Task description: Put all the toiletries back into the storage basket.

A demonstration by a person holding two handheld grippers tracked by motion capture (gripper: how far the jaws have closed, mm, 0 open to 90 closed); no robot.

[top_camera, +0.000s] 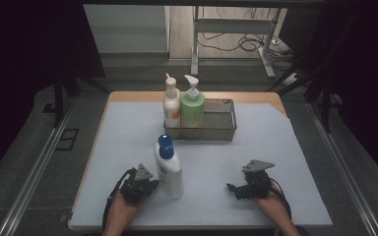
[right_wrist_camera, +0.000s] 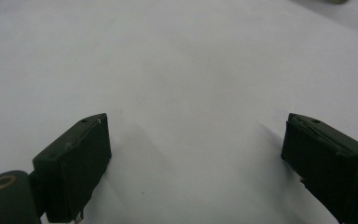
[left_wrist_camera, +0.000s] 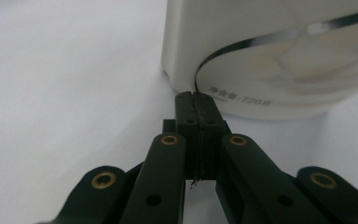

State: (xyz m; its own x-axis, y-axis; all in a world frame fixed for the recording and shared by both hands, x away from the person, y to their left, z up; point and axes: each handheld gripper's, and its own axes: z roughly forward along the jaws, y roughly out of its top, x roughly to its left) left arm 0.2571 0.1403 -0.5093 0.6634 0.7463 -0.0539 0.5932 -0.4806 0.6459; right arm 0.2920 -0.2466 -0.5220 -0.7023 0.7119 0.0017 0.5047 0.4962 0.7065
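A white bottle with a blue cap [top_camera: 169, 167] stands upright on the white mat, left of the middle. My left gripper [top_camera: 152, 183] sits just left of its base, jaws pressed together with nothing between them. In the left gripper view the shut tips [left_wrist_camera: 196, 98] point at the foot of the white bottle [left_wrist_camera: 279, 56], very close to its label; I cannot tell whether they touch. My right gripper [top_camera: 232, 188] rests low over the mat at the front right. In the right gripper view its jaws [right_wrist_camera: 193, 140] stand wide apart over bare mat.
A metal mesh tray [top_camera: 221, 129] stands at the back middle of the mat. In its left end stand a white pump bottle [top_camera: 171, 104] and a green pump bottle [top_camera: 192, 105]. The white mat [top_camera: 275, 162] covers a wooden table. Table legs and cables lie beyond.
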